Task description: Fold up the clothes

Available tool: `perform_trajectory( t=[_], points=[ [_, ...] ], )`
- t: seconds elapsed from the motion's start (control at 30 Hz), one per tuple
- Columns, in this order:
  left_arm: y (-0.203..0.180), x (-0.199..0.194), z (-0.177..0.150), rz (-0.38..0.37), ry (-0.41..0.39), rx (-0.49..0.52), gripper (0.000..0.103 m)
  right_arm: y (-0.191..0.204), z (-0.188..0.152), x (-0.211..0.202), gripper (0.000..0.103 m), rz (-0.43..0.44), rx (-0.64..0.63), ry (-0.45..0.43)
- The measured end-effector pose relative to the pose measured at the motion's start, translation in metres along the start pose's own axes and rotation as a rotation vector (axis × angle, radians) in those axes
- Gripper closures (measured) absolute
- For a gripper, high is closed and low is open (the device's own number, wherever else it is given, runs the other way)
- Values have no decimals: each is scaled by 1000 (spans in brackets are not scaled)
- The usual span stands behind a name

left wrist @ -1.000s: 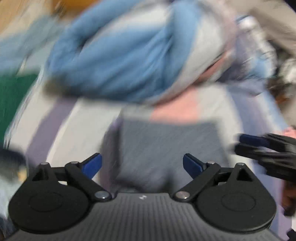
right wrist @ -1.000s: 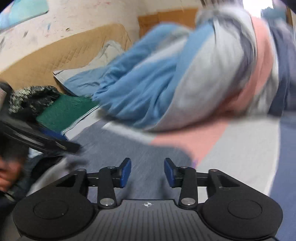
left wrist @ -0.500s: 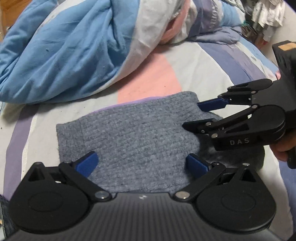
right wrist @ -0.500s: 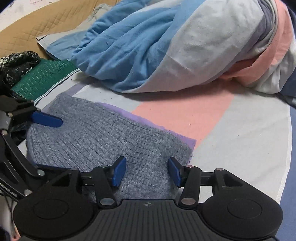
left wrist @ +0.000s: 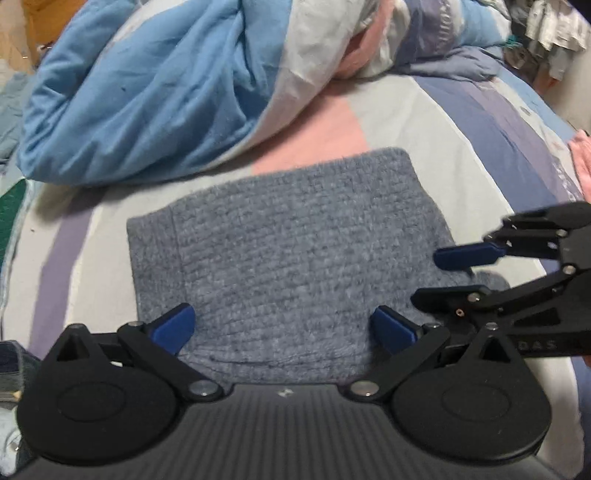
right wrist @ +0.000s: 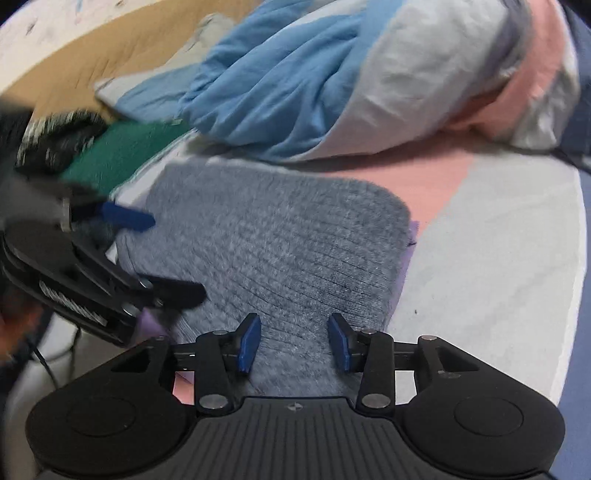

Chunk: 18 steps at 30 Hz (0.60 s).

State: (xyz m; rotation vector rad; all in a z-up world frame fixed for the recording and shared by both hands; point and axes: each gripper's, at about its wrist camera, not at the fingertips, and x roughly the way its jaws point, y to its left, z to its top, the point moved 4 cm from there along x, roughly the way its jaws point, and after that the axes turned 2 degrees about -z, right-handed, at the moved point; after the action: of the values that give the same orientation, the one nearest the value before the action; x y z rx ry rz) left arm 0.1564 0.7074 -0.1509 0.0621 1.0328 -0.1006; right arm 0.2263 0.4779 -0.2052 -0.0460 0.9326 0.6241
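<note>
Grey ribbed knit garment [left wrist: 291, 258] laid flat on striped bedsheet [left wrist: 436, 122]. Left gripper [left wrist: 282, 326] spread wide, right gripper [right wrist: 293, 341] half-spread, just narrowed, nothing pinched. Near hem best gripped evenly, probably.

Grey knit garment [left wrist: 295, 258]: near edge hidden behind the left gripper [left wrist: 282, 328] body in the left wrist view, and likewise under the right gripper [right wrist: 293, 341] in the right wrist view; what lies beneath the knit cannot be told beyond a lilac sliver [right wrist: 408, 254] at its right edge. Left side of the right wrist view motion-blurred: the dark patterned item [right wrist: 55, 136] beside the green cloth [right wrist: 122, 155] is unidentifiable, and the lettering on the other gripper there unreadable. Blue duvet [left wrist: 155, 99] cut off by the top frame edge; items at the left wrist view's upper right corner [left wrist: 546, 33] too small to name.
</note>
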Motion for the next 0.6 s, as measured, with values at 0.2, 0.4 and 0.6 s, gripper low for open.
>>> perform_trajectory(
  t=[0.2, 0.4, 0.6],
  points=[
    [-52, -64, -11, -58, -66, -132, 0, -15, -24, -85, 7, -30, 4, 33],
    [-147, -124, -35, -61, 20, -300, 0, -73, -102, -202, 3, -159, 218, 168],
    [-276, -183, -18, -49, 66, -301, 0, -119, -151, -322, 0, -245, 388, 177]
  ],
)
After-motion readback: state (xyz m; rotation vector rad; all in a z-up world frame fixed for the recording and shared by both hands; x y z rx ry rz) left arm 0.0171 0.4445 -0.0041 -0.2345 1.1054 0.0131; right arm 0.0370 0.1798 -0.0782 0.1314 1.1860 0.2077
